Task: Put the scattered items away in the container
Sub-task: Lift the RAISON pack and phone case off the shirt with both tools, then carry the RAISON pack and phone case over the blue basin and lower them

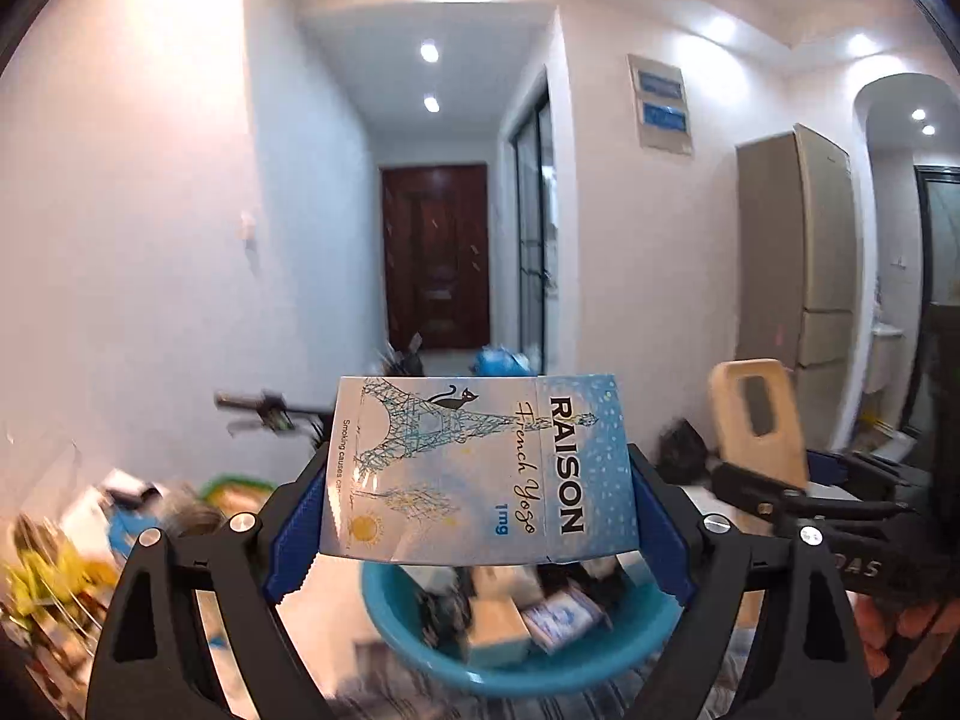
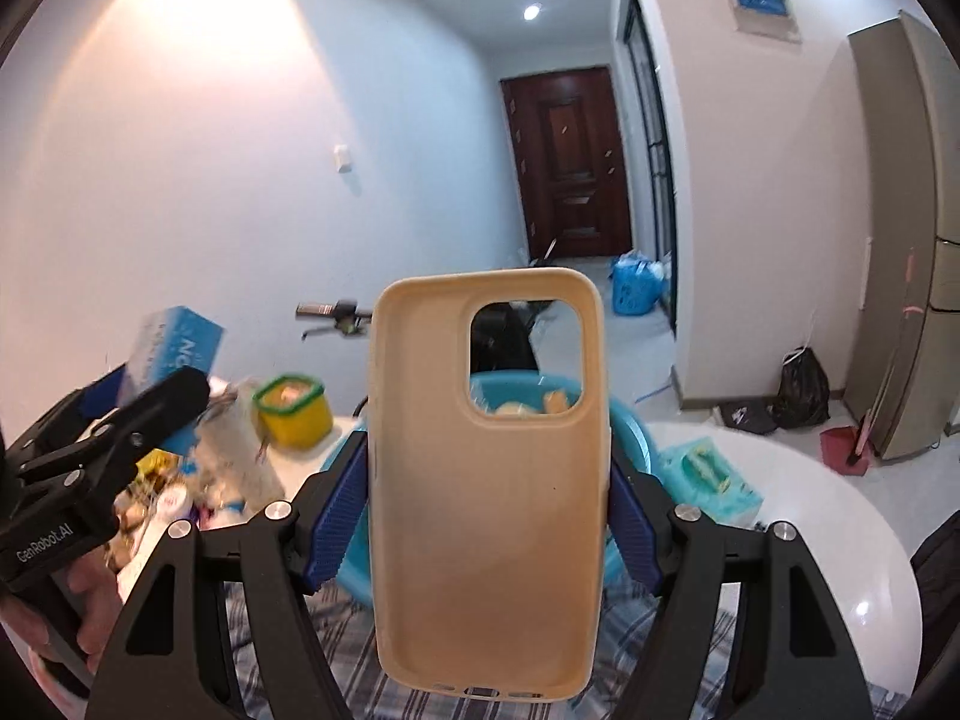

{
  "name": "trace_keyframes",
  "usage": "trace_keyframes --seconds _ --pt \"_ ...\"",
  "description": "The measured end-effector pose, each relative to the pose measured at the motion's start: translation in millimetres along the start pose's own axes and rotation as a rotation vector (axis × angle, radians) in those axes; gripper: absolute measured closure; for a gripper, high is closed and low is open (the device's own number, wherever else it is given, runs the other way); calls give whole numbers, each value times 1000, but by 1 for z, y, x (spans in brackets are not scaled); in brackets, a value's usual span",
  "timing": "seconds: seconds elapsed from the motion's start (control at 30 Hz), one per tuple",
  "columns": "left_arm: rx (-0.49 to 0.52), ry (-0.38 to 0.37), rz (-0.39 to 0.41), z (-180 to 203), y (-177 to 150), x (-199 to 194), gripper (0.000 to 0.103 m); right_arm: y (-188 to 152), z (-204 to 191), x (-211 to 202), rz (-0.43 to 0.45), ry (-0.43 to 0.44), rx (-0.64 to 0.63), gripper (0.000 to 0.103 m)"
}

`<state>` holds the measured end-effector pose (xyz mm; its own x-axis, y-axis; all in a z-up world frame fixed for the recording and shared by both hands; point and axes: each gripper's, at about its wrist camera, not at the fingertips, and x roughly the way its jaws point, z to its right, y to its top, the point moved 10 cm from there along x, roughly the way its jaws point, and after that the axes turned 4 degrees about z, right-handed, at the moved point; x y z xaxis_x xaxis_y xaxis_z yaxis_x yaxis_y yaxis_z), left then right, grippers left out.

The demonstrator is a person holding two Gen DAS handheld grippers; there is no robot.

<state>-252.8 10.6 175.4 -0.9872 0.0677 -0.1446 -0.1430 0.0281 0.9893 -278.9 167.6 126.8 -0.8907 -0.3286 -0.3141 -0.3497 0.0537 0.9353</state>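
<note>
The left gripper (image 1: 477, 531), level, pinches a cigarette pack (image 1: 477, 468) above the blue basin (image 1: 540, 669). The right gripper (image 2: 489, 531) clamps a beige phone case (image 2: 486, 540) upright over the desk (image 2: 810, 516).

Cigarette pack (image 1: 477, 468): pale blue/white, Eiffel tower + black cat print, "RAISON French Yogo 1mg"; upright, held off bench, print turned sideways.
Phone case (image 2: 489, 486): beige, empty, camera cutout at 1 o'clock; upright, held off bench.
Basin (image 1: 600, 654): teal plastic, round, on bench; holds small boxes/packs, blurred.
</note>
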Motion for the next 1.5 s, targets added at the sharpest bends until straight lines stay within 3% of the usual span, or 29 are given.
trace_keyframes --seconds 0.23,0.6,0.83,1.1,1.5 --pt "-102 -27 103 -11 38 -4 13 43 -7 -20 177 -76 -57 31" --pt "-36 17 162 -12 41 7 13 61 -9 -3 223 -31 0 31" --pt "-37 13 153 -9 44 24 13 73 -2 2 237 -35 -13 31" --pt "-59 29 104 -20 24 40 13 78 12 8 269 -63 7 31" --pt "-78 4 9 -21 0 75 13 54 27 34 189 -100 42 31"
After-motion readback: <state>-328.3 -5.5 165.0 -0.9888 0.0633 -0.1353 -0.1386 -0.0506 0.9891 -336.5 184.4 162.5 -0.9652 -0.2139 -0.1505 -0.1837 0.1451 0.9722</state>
